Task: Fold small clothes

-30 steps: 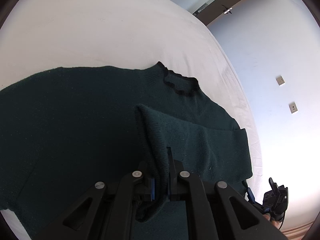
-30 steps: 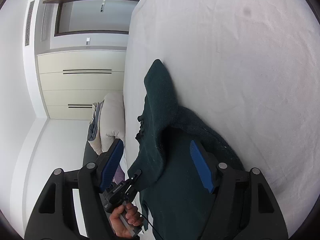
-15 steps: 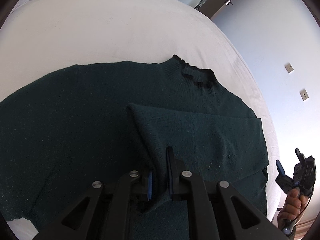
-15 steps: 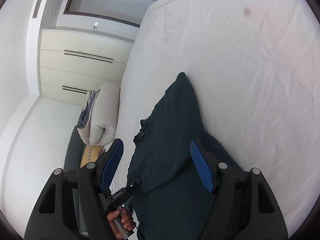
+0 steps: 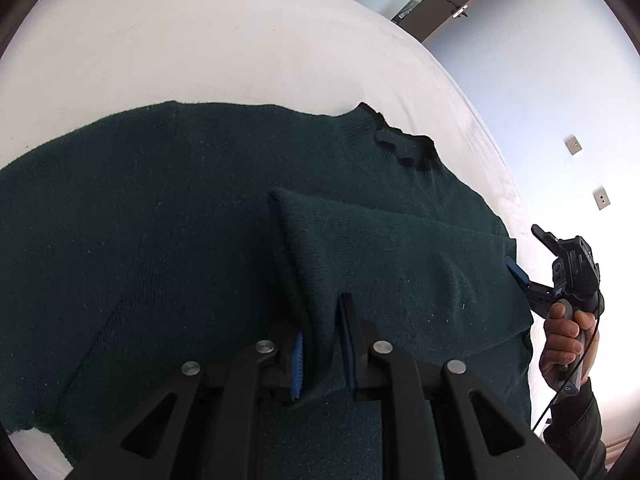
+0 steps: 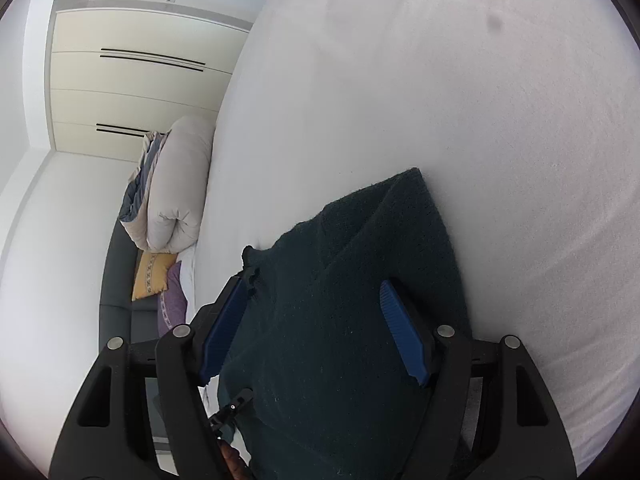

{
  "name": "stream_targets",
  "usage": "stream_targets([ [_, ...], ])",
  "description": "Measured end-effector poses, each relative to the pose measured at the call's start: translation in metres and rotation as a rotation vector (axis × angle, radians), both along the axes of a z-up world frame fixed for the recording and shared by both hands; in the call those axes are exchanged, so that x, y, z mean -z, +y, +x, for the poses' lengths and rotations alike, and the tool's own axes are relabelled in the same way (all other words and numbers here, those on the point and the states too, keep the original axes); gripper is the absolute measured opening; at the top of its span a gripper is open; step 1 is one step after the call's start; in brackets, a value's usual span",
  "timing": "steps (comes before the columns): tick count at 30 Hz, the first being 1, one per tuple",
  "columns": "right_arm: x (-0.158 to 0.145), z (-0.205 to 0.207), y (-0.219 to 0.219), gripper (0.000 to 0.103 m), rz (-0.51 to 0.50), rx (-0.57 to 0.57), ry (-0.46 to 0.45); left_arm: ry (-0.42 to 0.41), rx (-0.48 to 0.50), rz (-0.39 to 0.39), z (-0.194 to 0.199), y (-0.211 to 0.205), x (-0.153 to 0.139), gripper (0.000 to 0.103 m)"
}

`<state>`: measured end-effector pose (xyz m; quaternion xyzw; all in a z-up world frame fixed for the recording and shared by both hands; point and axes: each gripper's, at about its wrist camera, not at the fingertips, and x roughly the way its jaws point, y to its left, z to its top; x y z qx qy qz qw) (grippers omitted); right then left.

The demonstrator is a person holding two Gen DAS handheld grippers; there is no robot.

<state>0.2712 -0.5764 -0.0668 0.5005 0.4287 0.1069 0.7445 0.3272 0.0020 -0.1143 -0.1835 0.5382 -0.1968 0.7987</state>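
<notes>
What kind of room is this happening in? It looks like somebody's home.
Most likely a bedroom: a dark green sweater lies spread on a white bed, a rolled duvet sits at its edge, and cream built-in wardrobe doors line the wall.

Both wrist views close, share sweater (image 5: 200, 240), probably opposite sides

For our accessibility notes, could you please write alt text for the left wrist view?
The left tool pinches a fold of sleeve laid across a dark green sweater spread flat on a white bed. At the right edge, a hand holds the right tool, open beside the sweater.
</notes>
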Motion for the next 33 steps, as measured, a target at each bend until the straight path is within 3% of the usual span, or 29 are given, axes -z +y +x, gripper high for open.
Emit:
stream_targets([
  [4, -0.003, -0.024, 0.011, 0.068, -0.007, -0.044, -0.023, -0.018, -0.002, -0.002, -0.002, 0.002, 0.001, 0.017],
  [7, -0.002, -0.054, 0.024, 0.068, -0.020, -0.100, -0.035, -0.025, -0.021, -0.051, -0.005, 0.008, 0.001, 0.019],
  [9, -0.008, -0.074, 0.027, 0.068, -0.068, -0.105, -0.029, -0.022, -0.052, -0.080, -0.013, 0.017, -0.004, 0.034],
  [11, -0.024, -0.096, 0.028, 0.069, -0.109, -0.093, -0.073, -0.064, -0.094, -0.100, -0.030, 0.031, -0.020, 0.076],
  [13, -0.042, -0.117, 0.030, 0.069, -0.086, -0.099, -0.133, -0.140, -0.167, -0.126, -0.058, 0.057, -0.039, 0.091],
  [18, -0.076, -0.156, 0.055, 0.069, -0.089, -0.144, -0.197, -0.194, -0.369, -0.317, -0.133, 0.156, -0.051, 0.093],
  [23, -0.098, -0.180, 0.096, 0.069, -0.054, -0.191, -0.227, -0.208, -0.770, -0.560, -0.228, 0.285, -0.022, 0.092],
  [26, -0.108, -0.186, 0.124, 0.069, -0.049, -0.214, -0.231, -0.190, -0.987, -0.644, -0.267, 0.338, -0.002, 0.092],
  [29, -0.118, -0.193, 0.149, 0.069, -0.047, -0.235, -0.229, -0.184, -1.128, -0.714, -0.282, 0.367, 0.015, 0.092],
  [33, -0.133, -0.201, 0.177, 0.069, -0.072, -0.264, -0.235, -0.128, -1.168, -0.756, -0.263, 0.380, 0.033, 0.088],
])
